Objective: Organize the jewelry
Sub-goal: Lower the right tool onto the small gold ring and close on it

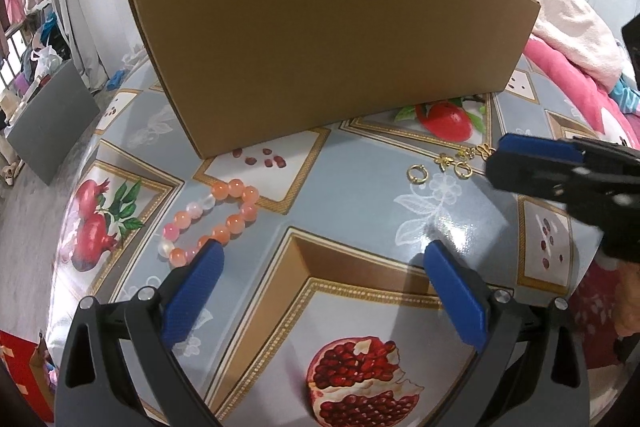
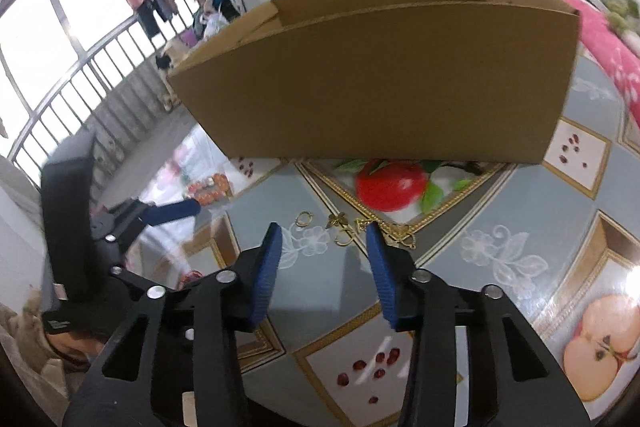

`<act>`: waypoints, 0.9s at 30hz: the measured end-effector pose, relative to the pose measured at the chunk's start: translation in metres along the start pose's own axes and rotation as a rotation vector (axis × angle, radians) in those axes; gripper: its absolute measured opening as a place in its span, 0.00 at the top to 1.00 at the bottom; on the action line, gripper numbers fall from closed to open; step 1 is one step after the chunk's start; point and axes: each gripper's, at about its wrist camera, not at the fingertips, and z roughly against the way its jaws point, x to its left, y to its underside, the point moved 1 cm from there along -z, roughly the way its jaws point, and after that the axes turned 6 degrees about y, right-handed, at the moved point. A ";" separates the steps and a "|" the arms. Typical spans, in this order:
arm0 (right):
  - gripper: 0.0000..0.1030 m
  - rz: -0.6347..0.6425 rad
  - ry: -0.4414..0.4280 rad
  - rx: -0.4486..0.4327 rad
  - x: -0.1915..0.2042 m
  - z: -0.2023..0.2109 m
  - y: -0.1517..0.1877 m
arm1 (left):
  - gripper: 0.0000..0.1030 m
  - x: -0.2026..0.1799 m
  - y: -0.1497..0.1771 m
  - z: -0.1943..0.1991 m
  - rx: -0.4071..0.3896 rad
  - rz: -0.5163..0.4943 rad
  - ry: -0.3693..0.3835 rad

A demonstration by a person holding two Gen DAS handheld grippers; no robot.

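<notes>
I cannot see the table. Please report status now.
Left hand-held gripper open, empty. Right hand-held gripper open around gold earrings, not gripping. Bead bracelet on table. Cardboard box behind, path clear.

Plain brown cardboard box [image 1: 332,55], orange-and-white bead bracelet [image 1: 212,223], gold earrings [image 1: 440,169], grey pomegranate-print tablecloth [image 1: 360,195], blue gripper pads [image 1: 192,291]

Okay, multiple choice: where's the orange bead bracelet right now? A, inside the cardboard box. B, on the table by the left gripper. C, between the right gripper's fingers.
B: the bracelet lies on the table beside the left gripper, outside the box.
</notes>
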 end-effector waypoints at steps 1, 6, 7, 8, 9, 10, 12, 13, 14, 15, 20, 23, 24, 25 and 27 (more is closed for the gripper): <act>0.67 0.010 0.012 0.005 0.001 -0.002 0.000 | 0.04 0.003 -0.001 0.000 -0.001 0.000 0.000; 0.76 0.048 0.057 0.030 0.004 -0.012 0.001 | 0.04 0.004 -0.002 0.000 -0.006 -0.003 0.000; 0.78 0.057 0.065 0.032 0.005 -0.012 0.002 | 0.04 0.004 -0.003 0.000 -0.006 -0.004 0.000; 0.78 0.070 0.078 0.032 0.007 -0.013 0.002 | 0.04 0.002 -0.004 -0.002 -0.007 -0.005 0.000; 0.79 0.079 0.087 0.033 0.007 -0.014 0.002 | 0.04 0.002 -0.004 -0.002 -0.008 -0.007 0.001; 0.79 0.089 0.095 0.033 0.009 -0.015 0.002 | 0.04 0.002 -0.004 -0.002 -0.008 -0.008 0.002; 0.82 0.109 0.112 0.032 0.012 -0.015 0.001 | 0.04 0.002 -0.005 -0.002 -0.009 -0.010 0.003; 0.82 0.119 0.120 0.031 0.013 -0.016 0.001 | 0.04 0.002 -0.005 -0.002 -0.009 -0.010 0.003; 0.82 0.128 0.128 0.030 0.014 -0.016 0.002 | 0.04 0.002 -0.005 -0.002 -0.010 -0.011 0.004; 0.83 0.136 0.136 0.029 0.015 -0.016 0.002 | 0.04 0.002 -0.005 -0.002 -0.011 -0.011 0.004; 0.91 0.167 0.176 0.028 0.016 -0.017 0.004 | 0.04 0.001 -0.004 -0.002 -0.017 -0.013 0.005; 0.92 0.160 0.178 0.027 0.013 -0.014 0.004 | 0.04 0.001 -0.003 -0.001 -0.023 -0.012 0.011; 0.92 0.158 0.179 0.027 0.013 -0.013 0.005 | 0.05 0.002 -0.003 -0.001 -0.028 -0.010 0.016; 0.92 0.153 0.180 0.028 0.012 -0.012 0.005 | 0.05 0.003 -0.003 0.001 -0.033 -0.005 0.026; 0.92 0.143 0.177 0.030 0.009 -0.010 0.007 | 0.05 0.003 -0.004 0.004 -0.053 -0.002 0.046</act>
